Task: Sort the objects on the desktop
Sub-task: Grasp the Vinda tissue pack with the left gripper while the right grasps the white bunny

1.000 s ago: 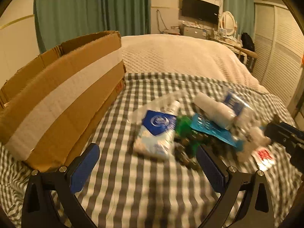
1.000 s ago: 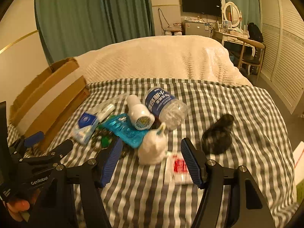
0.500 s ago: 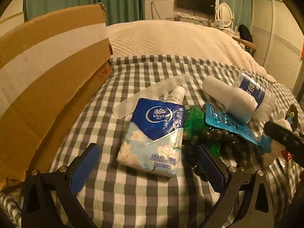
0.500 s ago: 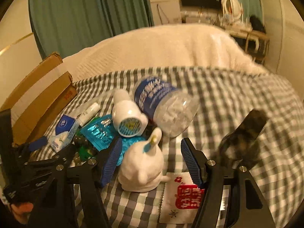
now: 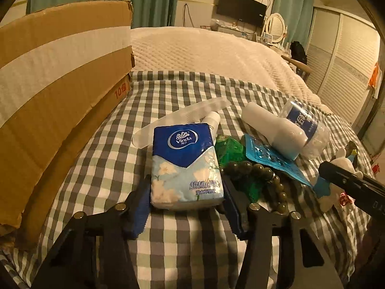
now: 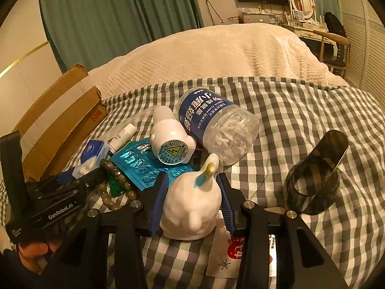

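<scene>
A checked cloth (image 5: 187, 245) covers the bed (image 5: 204, 50), with curtains (image 6: 120, 12) behind. A box (image 5: 55, 91) walls the left wrist view's left; bare cloth fills the right wrist view's upper right. The left gripper (image 5: 185, 207) is closed on the tissue pack (image 5: 185, 163), centre frame. The right gripper (image 6: 192, 202) is closed on the white toy (image 6: 192, 207), lower centre, before the bottle (image 6: 216, 125).

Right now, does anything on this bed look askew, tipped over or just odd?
Yes. The floss-pick jar lies on its side against a toppled white bottle. Both rest on the checked cloth, in a jumbled heap with a blue blister pack and bead bracelet. Nothing has spilled.
</scene>
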Tool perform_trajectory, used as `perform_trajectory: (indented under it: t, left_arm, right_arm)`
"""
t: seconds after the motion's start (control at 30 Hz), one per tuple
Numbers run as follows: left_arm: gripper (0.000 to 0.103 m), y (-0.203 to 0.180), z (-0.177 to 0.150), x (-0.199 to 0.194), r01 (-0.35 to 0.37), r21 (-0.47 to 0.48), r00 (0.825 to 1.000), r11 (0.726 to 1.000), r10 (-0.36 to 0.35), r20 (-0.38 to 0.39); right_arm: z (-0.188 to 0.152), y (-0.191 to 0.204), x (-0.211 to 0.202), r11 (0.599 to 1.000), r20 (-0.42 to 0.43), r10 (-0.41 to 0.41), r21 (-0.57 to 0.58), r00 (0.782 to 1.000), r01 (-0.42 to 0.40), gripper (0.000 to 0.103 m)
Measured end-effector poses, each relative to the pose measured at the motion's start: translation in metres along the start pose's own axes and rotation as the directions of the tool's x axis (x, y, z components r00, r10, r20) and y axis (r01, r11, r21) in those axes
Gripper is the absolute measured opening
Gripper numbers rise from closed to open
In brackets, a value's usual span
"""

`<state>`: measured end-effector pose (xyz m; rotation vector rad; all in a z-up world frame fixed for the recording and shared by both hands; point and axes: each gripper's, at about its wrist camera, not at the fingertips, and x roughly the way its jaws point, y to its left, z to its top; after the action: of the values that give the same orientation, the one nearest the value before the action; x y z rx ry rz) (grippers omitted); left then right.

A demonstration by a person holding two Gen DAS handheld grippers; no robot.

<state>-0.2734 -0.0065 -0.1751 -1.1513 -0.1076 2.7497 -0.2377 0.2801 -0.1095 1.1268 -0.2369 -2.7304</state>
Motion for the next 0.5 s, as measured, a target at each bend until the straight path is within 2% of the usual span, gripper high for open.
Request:
perform_trajectory:
  t: [0.37, 0.5]
  left_arm:
    - [0.054, 0.007, -0.012, -0.032, -0.023, -0.018, 1.000, 1.000, 0.023, -0.011]
    - [0.054, -0.002, -0.014, -0.052, -0.060, 0.005, 0.998, 0.998, 0.059, 0.009]
  right_arm:
    - [0.004, 0.003, -0.008, 0.999, 0.012, 0.034, -0.005, 0.999, -0.034, 0.041]
    - [0.008, 0.007, -0.014, 0.999, 0.034, 0.042, -0.019, 0.999, -0.041, 0.040]
